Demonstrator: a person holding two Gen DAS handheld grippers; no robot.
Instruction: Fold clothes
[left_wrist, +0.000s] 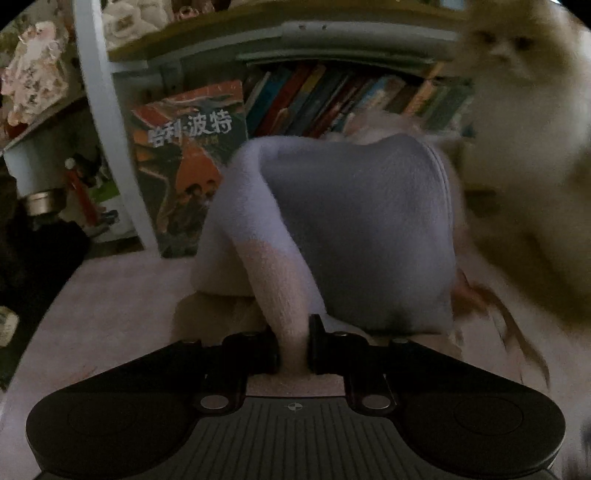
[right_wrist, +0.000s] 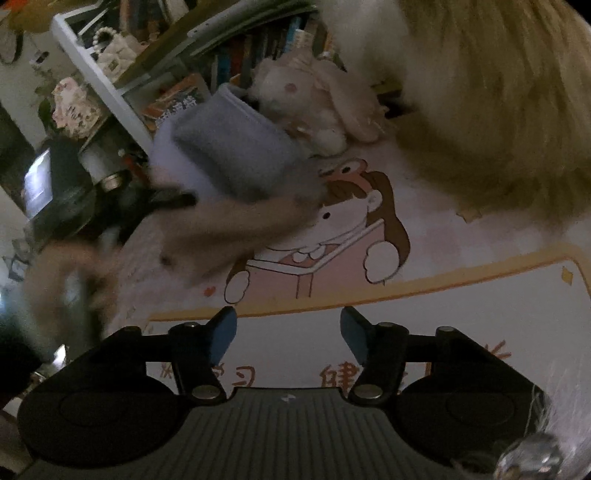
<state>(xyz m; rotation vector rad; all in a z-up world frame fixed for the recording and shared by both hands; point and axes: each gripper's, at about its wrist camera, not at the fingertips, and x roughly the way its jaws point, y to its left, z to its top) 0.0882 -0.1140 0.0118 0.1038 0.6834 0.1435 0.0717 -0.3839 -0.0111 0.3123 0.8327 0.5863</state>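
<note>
- Left tool (left_wrist: 291, 345), left-wrist view: both fingers are clamped on a bunched fold of the lavender garment (left_wrist: 354, 236), which rises off the desk (left_wrist: 110, 306) in front of the tool and hides much of the bookshelf (left_wrist: 351, 99) at the far side.
- Right tool (right_wrist: 288, 334), right-wrist view: its blue-padded fingers stand apart with nothing between them, above the printed desk mat (right_wrist: 443, 295).
- Position of the garment: held aloft at far left in the right-wrist view, near a plush rabbit (right_wrist: 314, 92); a fluffy cream-and-tan mass (right_wrist: 480, 110), too blurred to identify, fills the far right.
- Step in hand, as judged: carrying the gripped edge across to lay one fold.
- Method advised: maintain the left tool's firm pinch so that the bunched cloth does not slip; lower the edge flat onto the mat and release only on contact.
- The free right tool could pin or smooth the lower layer.
- Caution: the fluffy mass lies near the path of the fold.
</note>
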